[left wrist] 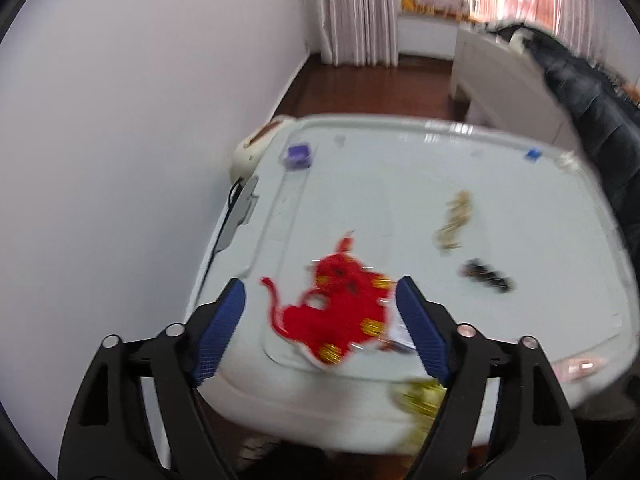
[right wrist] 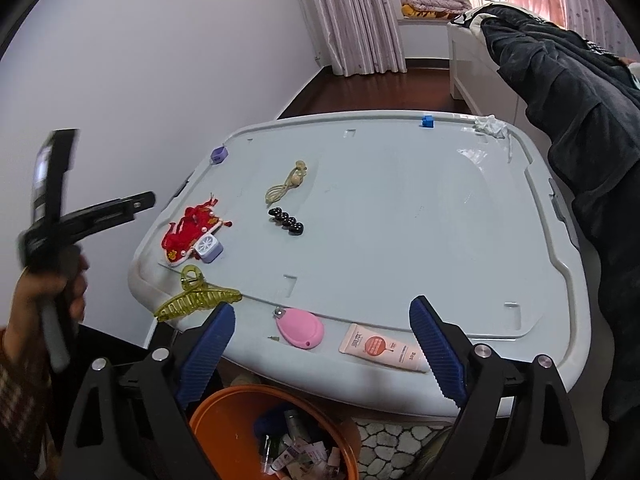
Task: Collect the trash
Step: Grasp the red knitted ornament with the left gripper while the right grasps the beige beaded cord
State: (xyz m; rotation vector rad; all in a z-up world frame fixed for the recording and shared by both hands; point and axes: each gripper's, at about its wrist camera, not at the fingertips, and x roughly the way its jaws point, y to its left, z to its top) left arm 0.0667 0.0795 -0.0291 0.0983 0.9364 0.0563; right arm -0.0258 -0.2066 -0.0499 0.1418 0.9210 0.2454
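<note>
A pale storage-box lid (right wrist: 400, 208) serves as the table. On its left part lie a red tasselled ornament (right wrist: 186, 234) (left wrist: 340, 312), a small white box (right wrist: 208, 249) and a yellow hair claw (right wrist: 196, 300). A crumpled white tissue (right wrist: 490, 125) sits at the far right corner. My left gripper (left wrist: 320, 282) is open, its blue pads either side of the red ornament without touching it; this view is blurred. My right gripper (right wrist: 322, 305) is open over the near edge, above a pink oval case (right wrist: 300, 330) and a pink-and-white tube (right wrist: 384, 348). An orange bin (right wrist: 224, 408) with several discarded bits stands below.
Black bead clip (right wrist: 286, 221), beige hair tie (right wrist: 286, 186), purple block (right wrist: 219, 154) and blue block (right wrist: 427, 121) also lie on the lid. A dark jacket (right wrist: 580, 128) hangs at the right. White wall on the left; a hand (right wrist: 48, 292) holds the left tool there.
</note>
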